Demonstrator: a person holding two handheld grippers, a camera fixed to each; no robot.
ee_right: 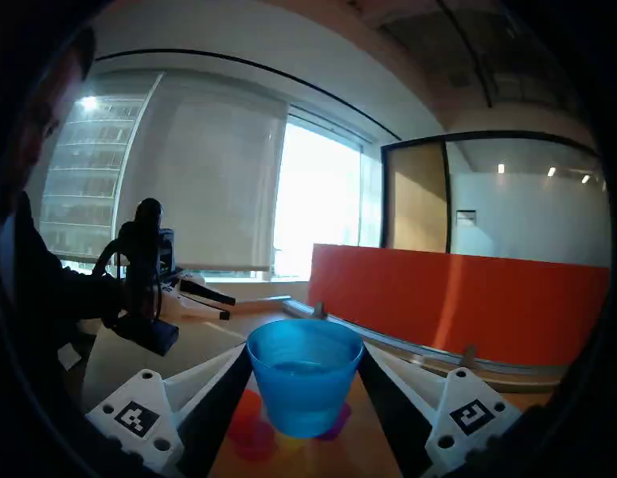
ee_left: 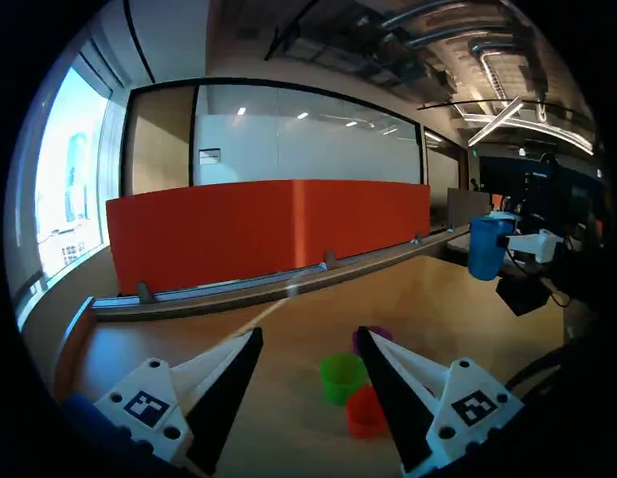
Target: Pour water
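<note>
right tool [ee_right: 305, 350] clamped on blue cup [ee_right: 305, 386], water inside, upright above the tabletop [ee_left: 435, 295]. left tool [ee_left: 308, 333] wide open, empty, near green cup [ee_left: 342, 376], likely target. centre lip over it, tip slowly.

White right gripper [ee_right: 306, 348] bears black fingers [ee_right: 220, 406], square markers [ee_right: 137, 416].

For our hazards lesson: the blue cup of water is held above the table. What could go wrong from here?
1. The blue cup, held by its sides in the right tool, could slip or spill onto the table if tilted fast.
2. The green cup and red cup stand close together beside the left tool; a stream may miss or a nudge tip them.
</note>
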